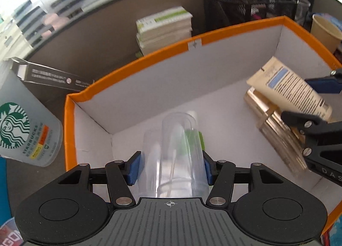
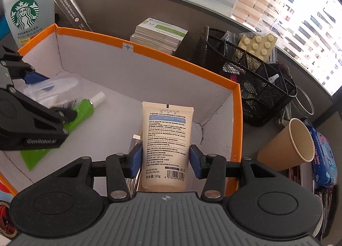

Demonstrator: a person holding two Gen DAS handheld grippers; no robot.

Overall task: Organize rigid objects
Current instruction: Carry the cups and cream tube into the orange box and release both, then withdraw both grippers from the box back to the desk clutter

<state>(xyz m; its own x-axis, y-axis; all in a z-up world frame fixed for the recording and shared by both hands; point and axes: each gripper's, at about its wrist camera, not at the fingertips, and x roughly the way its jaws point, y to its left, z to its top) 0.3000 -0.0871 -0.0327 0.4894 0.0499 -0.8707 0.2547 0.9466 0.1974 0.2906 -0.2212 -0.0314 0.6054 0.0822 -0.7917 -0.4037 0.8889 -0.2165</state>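
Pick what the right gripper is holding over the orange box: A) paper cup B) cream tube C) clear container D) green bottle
B: the right gripper has its blue pads pressed on both sides of the cream tube, inside the orange box; the clear container sits in the left gripper.

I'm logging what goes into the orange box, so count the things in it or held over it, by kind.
Clear plastic container, in the left gripper jaws: 1
Cream tube, in the right gripper jaws: 1
Green bottle, white cap: 1
Gold box: 1
Flat green piece, partly hidden: 1
Total: 5
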